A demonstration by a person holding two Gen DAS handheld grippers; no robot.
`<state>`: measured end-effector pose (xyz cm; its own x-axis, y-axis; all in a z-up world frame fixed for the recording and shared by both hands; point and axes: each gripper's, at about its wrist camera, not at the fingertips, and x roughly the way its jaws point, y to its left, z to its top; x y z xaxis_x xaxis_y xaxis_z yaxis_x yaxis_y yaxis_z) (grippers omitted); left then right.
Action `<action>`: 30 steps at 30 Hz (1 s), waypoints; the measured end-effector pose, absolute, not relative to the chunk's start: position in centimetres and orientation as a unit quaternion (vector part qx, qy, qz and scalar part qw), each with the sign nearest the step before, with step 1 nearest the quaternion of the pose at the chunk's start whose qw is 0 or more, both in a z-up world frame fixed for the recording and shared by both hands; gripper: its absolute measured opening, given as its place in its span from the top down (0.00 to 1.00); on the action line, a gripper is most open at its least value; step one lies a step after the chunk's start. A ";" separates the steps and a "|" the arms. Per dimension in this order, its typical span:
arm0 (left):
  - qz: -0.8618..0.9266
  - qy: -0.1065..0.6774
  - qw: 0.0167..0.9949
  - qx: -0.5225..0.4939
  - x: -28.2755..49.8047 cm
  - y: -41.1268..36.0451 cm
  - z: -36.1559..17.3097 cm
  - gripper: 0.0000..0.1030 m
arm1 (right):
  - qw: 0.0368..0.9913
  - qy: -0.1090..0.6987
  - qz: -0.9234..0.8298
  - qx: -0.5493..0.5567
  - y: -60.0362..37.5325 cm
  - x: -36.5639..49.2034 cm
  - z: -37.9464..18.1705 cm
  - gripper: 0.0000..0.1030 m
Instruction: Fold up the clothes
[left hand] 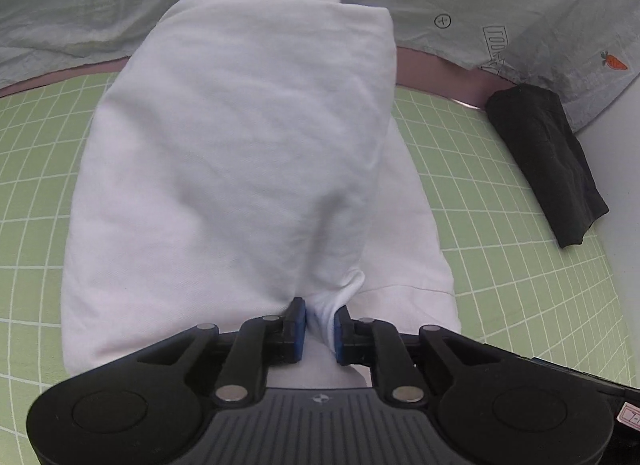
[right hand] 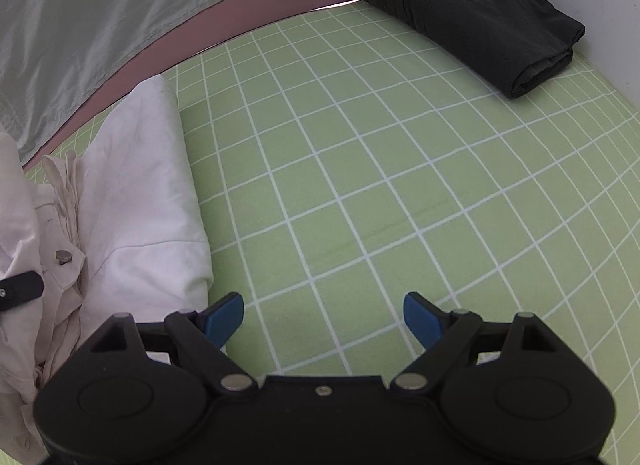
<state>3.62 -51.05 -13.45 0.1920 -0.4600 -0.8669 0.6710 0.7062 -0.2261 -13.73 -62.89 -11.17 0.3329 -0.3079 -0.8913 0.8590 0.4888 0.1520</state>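
The green grid mat (right hand: 360, 185) fills most of both views, with a pale printed sheet (left hand: 120, 17) along its far edge and a folded black garment (right hand: 472, 13) at the far right corner. The white garment (left hand: 240, 145) lies folded on the mat, its long axis running straight away from the left gripper (left hand: 320, 325), which is the nearer of the 2; a bunch of white cloth sits between its narrow blue pads. The right gripper (right hand: 323, 321) hangs wide and empty just right of the garment, over bare mat.
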 end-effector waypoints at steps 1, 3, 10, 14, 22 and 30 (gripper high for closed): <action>-0.367 0.521 0.763 0.107 3.6 -51.3 -13.9 0.82 | 0.748 0.426 -0.391 0.326 -62.9 -13.9 -11.3 0.15; -0.367 0.524 0.760 0.110 3.5 -51.6 -14.1 0.77 | 0.744 0.425 -0.395 0.331 -63.0 -14.1 -11.4 0.15; -0.370 0.554 0.744 0.050 4.9 -50.0 -13.7 0.71 | 0.740 0.423 -0.401 0.335 -62.7 -14.4 -11.2 0.15; -0.372 0.564 0.737 0.017 5.5 -49.2 -13.5 0.68 | 0.743 0.427 -0.397 0.328 -62.3 -14.0 -10.8 0.15; -0.401 0.558 0.726 0.004 5.0 -49.7 -12.5 0.48 | 0.750 0.429 -0.390 0.318 -61.8 -13.4 -10.3 0.15; -0.442 0.544 0.713 -0.037 4.5 -48.6 -8.8 0.32 | 0.753 0.426 -0.392 0.314 -61.5 -13.4 -9.8 0.15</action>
